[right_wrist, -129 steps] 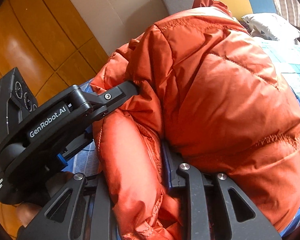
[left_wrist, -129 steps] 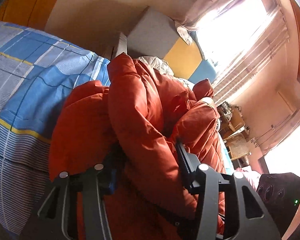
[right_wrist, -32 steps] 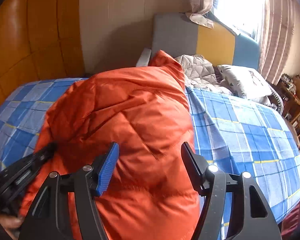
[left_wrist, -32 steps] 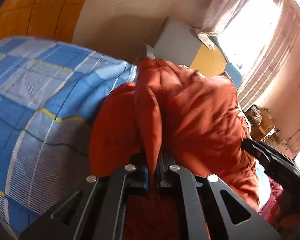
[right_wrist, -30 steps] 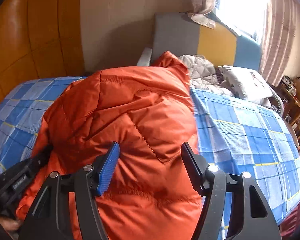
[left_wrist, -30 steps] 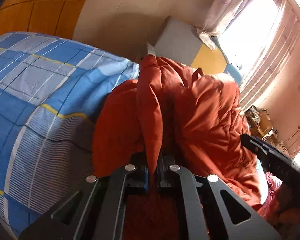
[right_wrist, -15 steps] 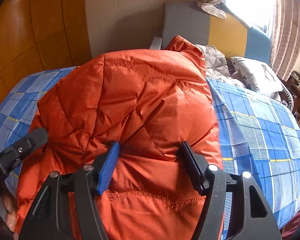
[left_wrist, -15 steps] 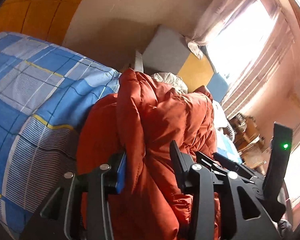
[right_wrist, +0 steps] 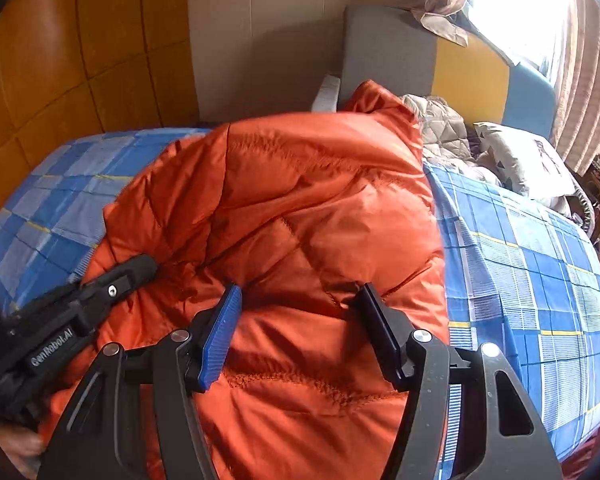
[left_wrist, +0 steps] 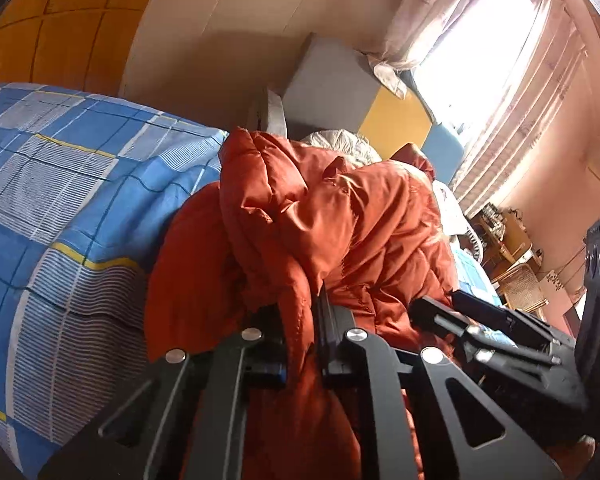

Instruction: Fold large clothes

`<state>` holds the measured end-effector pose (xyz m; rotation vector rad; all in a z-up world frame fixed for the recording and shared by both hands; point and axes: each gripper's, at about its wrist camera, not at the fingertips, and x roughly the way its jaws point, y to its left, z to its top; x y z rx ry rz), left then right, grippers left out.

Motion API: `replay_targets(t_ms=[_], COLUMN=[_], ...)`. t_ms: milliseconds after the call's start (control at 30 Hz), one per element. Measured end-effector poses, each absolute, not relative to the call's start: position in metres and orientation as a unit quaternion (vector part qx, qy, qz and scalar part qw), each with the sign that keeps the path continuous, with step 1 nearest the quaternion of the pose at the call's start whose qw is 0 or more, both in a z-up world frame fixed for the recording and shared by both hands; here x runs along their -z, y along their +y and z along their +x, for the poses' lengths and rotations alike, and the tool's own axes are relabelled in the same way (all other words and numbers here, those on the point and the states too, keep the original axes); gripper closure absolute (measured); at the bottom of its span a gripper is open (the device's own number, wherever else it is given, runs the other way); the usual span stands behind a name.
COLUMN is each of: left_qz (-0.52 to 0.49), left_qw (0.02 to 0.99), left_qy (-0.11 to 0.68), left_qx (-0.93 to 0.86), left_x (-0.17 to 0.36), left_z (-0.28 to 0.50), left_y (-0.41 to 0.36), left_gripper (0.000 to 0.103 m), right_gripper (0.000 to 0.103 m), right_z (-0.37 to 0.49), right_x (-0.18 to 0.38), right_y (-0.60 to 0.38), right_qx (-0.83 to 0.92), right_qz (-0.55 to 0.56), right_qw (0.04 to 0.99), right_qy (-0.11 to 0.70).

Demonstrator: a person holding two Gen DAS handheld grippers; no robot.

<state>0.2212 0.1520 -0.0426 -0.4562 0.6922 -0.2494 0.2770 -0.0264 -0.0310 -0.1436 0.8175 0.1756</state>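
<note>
Left gripper (left_wrist: pixel 300 320) closing, pinching a fold of the orange down jacket (right_wrist: pixel 308 208); right gripper (right_wrist: pixel 296 320) spread, at its 6 o'clock edge.

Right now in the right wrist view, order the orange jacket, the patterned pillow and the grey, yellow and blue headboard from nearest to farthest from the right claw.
1. Orange jacket: bulging between the fingers of the right claw, directly ahead.
2. Patterned pillow: farther up the bed, to the right.
3. Headboard: farthest, against the wall beneath the window.
</note>
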Motion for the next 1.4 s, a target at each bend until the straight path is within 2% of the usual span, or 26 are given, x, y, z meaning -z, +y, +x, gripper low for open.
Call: replay_targets(t_ms=[233,367,467,833,1033,1167,1200,1300,1400], left_qz=[-0.219,-0.208,-0.207,-0.197,-0.183,-0.185,-0.184,-0.176,-0.152], left_qw=[0.912,0.911,0.909,0.907,0.907,0.907,0.907,0.907,0.911], left_qy=[0.332,0.343,0.350,0.367,0.375,0.378,0.379,0.383,0.382], left_qx=[0.097,0.092,0.090,0.062,0.046,0.026,0.016,-0.008,-0.026], left_x=[0.049,0.058,0.064,0.085,0.086,0.079,0.076,0.071,0.063], left_z=[0.202,0.204,0.209,0.221,0.219,0.214,0.213,0.211,0.208], left_y=[0.176,0.178,0.179,0.177,0.171,0.170,0.169,0.168,0.163], left_gripper=[0.094,0.094,0.093,0.092,0.091,0.083,0.076,0.064,0.055], right_gripper=[0.041,0.041,0.035,0.033,0.032,0.032,0.032,0.032,0.029], right_z=[0.284,0.296,0.302,0.329,0.323,0.313,0.308,0.300,0.288], right_x=[0.015,0.026,0.035,0.076,0.087,0.082,0.080,0.074,0.063], right_y=[-0.029,-0.019,-0.014,0.004,0.007,0.008,0.009,0.006,-0.001], right_qx=[-0.076,-0.082,-0.086,-0.094,-0.088,-0.080,-0.079,-0.079,-0.093], right_qz=[-0.056,-0.068,-0.075,-0.101,-0.105,-0.101,-0.100,-0.099,-0.087], right_qw=[0.925,0.919,0.912,0.893,0.901,0.907,0.908,0.910,0.912], right_qy=[0.369,0.381,0.393,0.428,0.412,0.402,0.399,0.394,0.391])
